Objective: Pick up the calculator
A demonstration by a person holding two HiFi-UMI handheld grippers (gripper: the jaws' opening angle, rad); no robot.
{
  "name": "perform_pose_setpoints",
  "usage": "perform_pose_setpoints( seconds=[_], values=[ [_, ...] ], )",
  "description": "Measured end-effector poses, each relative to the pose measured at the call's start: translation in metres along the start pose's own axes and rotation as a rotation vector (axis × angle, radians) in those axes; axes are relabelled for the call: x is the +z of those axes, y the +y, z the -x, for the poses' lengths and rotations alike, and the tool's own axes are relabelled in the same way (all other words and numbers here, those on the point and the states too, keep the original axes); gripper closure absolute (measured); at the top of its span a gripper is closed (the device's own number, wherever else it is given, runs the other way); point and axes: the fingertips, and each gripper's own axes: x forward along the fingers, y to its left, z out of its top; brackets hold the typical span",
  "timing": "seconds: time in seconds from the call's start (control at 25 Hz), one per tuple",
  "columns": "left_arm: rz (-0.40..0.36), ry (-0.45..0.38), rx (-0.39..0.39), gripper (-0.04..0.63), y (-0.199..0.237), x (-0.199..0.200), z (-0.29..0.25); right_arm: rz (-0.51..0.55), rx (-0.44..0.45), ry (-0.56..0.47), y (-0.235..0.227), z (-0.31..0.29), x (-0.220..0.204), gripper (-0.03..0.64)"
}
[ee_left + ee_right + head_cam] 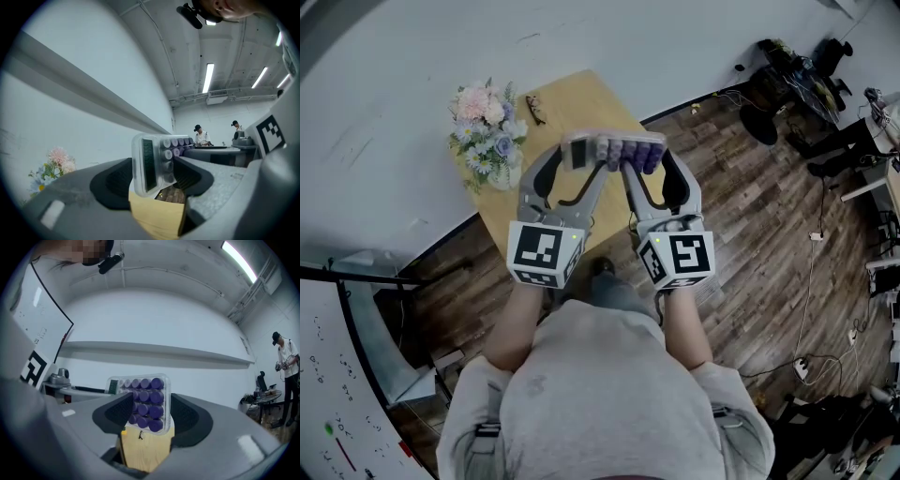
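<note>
1. The calculator (614, 150) is a flat, rounded slab in a clear plastic case. It has rows of round purple keys and a narrow dark display at one end.
2. It hangs in the air above the table (572, 103), a small top of pale wood with visible grain.
3. The left gripper (584, 155) has grey jaws with dark ribbed pads. In its own view the pads are closed on the display end of the calculator (152, 161), which stands on edge between them.
4. The right gripper (645, 157) clamps the keypad end. Its jaws stand wide, with a pad pressed against each long edge of the calculator (140, 401).
5. Each gripper carries a white cube with black square markers near the person's hands.
6. A bunch of pink, white and blue flowers (487, 131) stands at the table's left edge, and glasses (534, 110) lie just beside it.
7. The table sits against a plain white wall (394, 75) on a dark plank floor (750, 234).
8. Cables and dark gear lie on the floor at the right, well away from the table.
</note>
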Motion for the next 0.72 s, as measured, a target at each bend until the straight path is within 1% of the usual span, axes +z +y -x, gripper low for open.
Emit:
perform_pose_setpoints(
  seconds=[0.24,0.72],
  values=[
    [-0.01,-0.013,-0.006,0.319,-0.004,0.007,0.006,0.0,-0.003,-0.024,0.004,0.006,0.006,0.374],
    [-0.009,-0.024,0.006,0.319,-0.003,0.011,0.013,0.005,0.0,-0.038,0.008,0.01,0.011,0.374]
  ],
)
